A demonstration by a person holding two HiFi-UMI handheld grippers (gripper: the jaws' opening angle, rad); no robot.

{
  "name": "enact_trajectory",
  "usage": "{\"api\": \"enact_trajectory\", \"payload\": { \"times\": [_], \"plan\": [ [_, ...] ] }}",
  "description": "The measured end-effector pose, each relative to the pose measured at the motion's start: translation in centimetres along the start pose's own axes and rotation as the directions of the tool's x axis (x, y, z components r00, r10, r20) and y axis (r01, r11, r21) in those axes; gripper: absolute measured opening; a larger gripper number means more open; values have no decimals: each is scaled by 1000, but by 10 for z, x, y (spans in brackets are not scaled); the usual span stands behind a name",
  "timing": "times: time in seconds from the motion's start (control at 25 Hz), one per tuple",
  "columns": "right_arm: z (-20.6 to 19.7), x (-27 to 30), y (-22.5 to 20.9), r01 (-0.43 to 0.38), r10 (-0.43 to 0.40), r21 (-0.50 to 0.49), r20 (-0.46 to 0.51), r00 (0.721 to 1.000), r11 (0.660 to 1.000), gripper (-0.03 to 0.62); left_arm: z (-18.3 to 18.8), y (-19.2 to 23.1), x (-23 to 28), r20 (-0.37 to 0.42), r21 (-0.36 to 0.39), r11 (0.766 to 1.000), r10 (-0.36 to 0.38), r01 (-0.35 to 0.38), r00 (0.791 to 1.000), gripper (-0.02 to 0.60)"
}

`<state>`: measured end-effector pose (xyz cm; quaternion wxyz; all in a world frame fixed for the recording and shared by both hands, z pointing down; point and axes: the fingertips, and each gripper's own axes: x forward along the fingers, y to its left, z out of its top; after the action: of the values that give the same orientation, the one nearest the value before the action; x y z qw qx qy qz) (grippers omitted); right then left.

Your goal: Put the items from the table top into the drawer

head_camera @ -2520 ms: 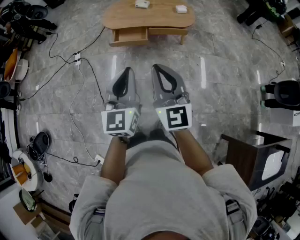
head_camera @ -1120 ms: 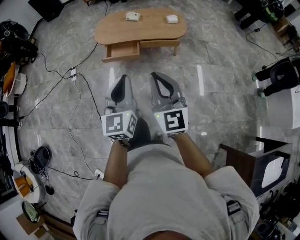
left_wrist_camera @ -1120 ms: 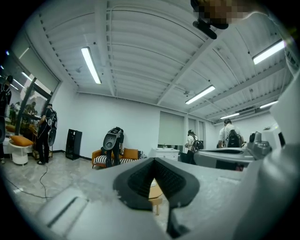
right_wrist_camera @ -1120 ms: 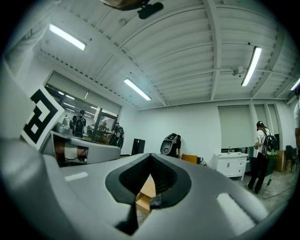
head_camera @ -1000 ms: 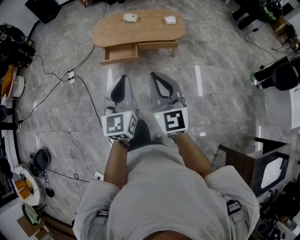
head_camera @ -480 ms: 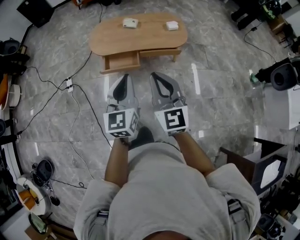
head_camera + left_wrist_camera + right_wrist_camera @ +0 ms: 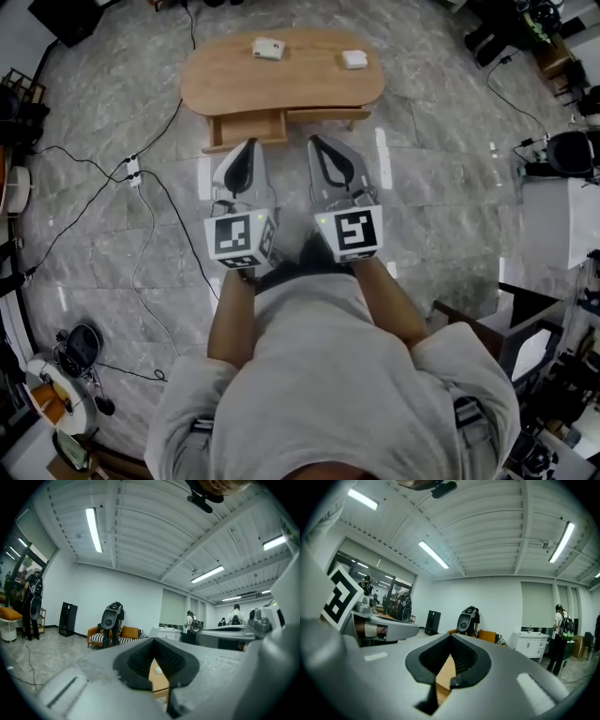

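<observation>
**Head view.** The wooden desk (image 7: 281,82) occupies the upper centre of the frame and stands on a grey tiled floor (image 7: 441,187). 2 objects rest on the desk top, well apart. The left white item (image 7: 268,48) lies near the far edge, and the right white item (image 7: 353,59) lies toward the right end. Under the near edge of the desk, the open drawer (image 7: 246,127) projects toward the bottom of the frame. Its contents cannot be made out. The closed drawer (image 7: 328,114) beside it sits flush. Black cables (image 7: 141,211) trail across the floor at the left of the frame.

**Grippers.** The left gripper (image 7: 249,143) and the right gripper (image 7: 315,141) are held side by side at frame centre, each aimed at the desk. Neither touches the desk or an item.

**Left gripper view.** The fingers (image 7: 136,660) are pressed together at the tips, with nothing between them. The desk edge shows through the slit below.

**Right gripper view.** The fingers are likewise pressed together and carry nothing.
</observation>
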<state>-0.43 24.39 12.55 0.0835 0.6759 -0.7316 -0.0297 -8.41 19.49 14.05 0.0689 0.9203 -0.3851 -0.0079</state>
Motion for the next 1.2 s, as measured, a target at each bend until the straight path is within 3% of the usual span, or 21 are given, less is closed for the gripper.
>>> {"api": "enact_trajectory", "payload": {
  "times": [0.36, 0.64, 0.88, 1.2],
  "plan": [
    [-11, 100, -39, -44, 45, 24, -3, 999, 999, 8, -3, 75, 72, -29, -15, 993, 112, -113, 993, 20],
    [-54, 226, -58, -157, 160, 76, -35, 986, 985, 8, -38, 141, 172, -119, -13, 982, 184, -187, 976, 20],
    [-86, 294, -99, -189, 202, 115, -111, 973, 975, 8, -72, 138, 259, -213, -37, 990, 128, -139, 969, 20],
    [-111, 341, -141, -205, 226, 157, -132, 965, 966, 8, -93, 134, 316, -276, -51, 988, 127, -146, 953, 20]
  ]
}}
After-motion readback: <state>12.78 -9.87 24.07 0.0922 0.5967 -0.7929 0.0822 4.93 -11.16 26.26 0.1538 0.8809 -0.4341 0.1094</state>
